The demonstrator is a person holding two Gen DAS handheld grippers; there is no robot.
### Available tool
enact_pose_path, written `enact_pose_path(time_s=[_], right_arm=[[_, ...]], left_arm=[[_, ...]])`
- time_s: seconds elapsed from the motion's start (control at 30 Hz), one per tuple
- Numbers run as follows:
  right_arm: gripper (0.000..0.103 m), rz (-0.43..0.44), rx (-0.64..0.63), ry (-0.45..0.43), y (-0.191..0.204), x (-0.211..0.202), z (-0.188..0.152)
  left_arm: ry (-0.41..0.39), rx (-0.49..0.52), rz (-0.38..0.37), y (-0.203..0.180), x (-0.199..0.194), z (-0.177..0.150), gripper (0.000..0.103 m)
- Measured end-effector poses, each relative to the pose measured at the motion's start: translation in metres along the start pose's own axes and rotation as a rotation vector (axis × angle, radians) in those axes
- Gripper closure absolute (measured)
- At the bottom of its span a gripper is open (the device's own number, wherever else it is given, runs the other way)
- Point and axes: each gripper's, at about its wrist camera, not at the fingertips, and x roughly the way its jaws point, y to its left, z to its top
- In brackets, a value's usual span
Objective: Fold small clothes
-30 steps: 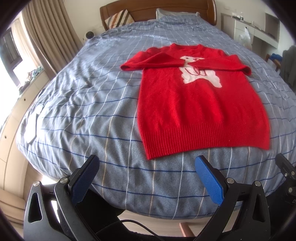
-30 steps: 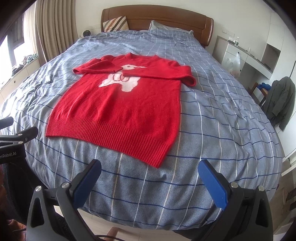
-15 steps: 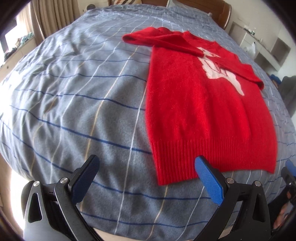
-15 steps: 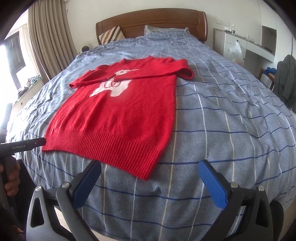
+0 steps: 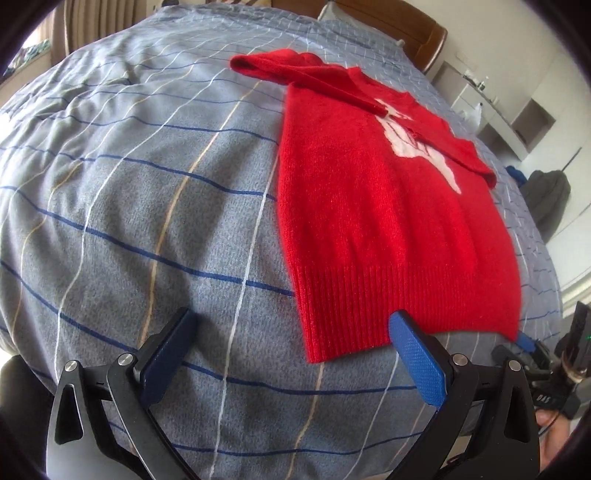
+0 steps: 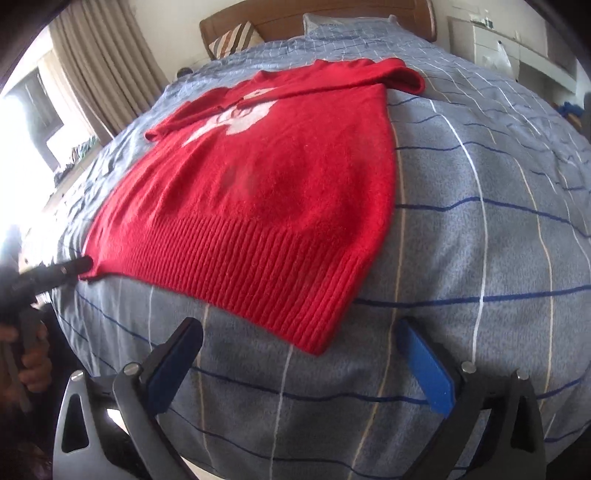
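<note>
Both sleeves already lie folded across the chest of the red sweater, which sits flat on the checked bedspread. Your left gripper gapes wide with the hem's left corner at about 1 o'clock; your right gripper gapes wide too, the other corner at 12. Next, I judge, pinch both corners and carry the hem toward the collar.

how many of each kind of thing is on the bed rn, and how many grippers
sweaters: 1
pillows: 2
grippers: 2, left gripper and right gripper, both open
total: 5
</note>
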Motion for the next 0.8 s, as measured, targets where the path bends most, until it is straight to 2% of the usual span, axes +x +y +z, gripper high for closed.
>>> enact_pose_path(time_s=[0.07,0.1,0.17,0.2,0.23,0.27,0.3,0.37,0.43,0.47,0.53,0.63,0.7,0.8], right_arm=[[0.0,0.0,0.029,0.01,0.001,-0.006,0.002],[0.0,0.048,0.095,-0.019,-0.005,-0.014,0.002],[0.001,0.155,0.225,-0.069,-0.02,-0.025,0.003],[0.002,0.177,0.258,-0.064,-0.024,-0.024,0.005],[0.014,0.183,0.279,-0.05,-0.027,-0.02,0.008],[0.03,0.167,0.298,-0.035,-0.031,-0.015,0.01],[0.039,0.147,0.312,-0.019,-0.035,-0.011,0.011],[0.099,0.077,0.293,-0.006,-0.04,-0.011,0.011],[0.1,0.079,0.274,0.012,-0.043,-0.017,0.011],[0.1,0.052,0.252,0.013,-0.041,-0.026,0.011],[0.1,-0.002,0.189,-0.005,-0.035,-0.049,0.012],[0.101,-0.03,0.148,-0.019,-0.031,-0.078,0.011],[0.101,-0.057,0.137,0.005,-0.032,-0.076,0.005],[0.101,-0.074,0.177,0.075,-0.046,-0.037,-0.006]], left_arm=[[-0.01,-0.011,-0.044,-0.001,-0.004,0.002,0.002],[-0.013,-0.008,-0.059,-0.003,-0.005,0.002,0.004],[-0.01,0.01,-0.08,-0.009,-0.004,0.001,0.019],[0.0,0.018,-0.081,-0.01,-0.003,-0.001,0.036],[0.015,0.024,-0.078,-0.012,0.0,-0.001,0.054],[0.026,0.03,-0.075,-0.014,0.004,-0.001,0.067],[0.032,0.035,-0.064,-0.015,0.007,-0.001,0.097],[0.031,0.049,-0.042,-0.017,0.005,-0.002,0.1],[0.013,0.095,0.016,-0.021,-0.006,-0.004,0.101],[0.005,0.107,0.03,-0.021,-0.014,-0.004,0.101],[-0.016,0.11,0.036,-0.016,-0.034,-0.005,0.101],[-0.023,0.101,0.048,-0.009,-0.05,-0.009,0.101],[0.006,0.097,0.074,-0.005,-0.035,-0.014,0.101],[0.05,0.079,0.106,0.0,0.002,-0.021,0.101]])
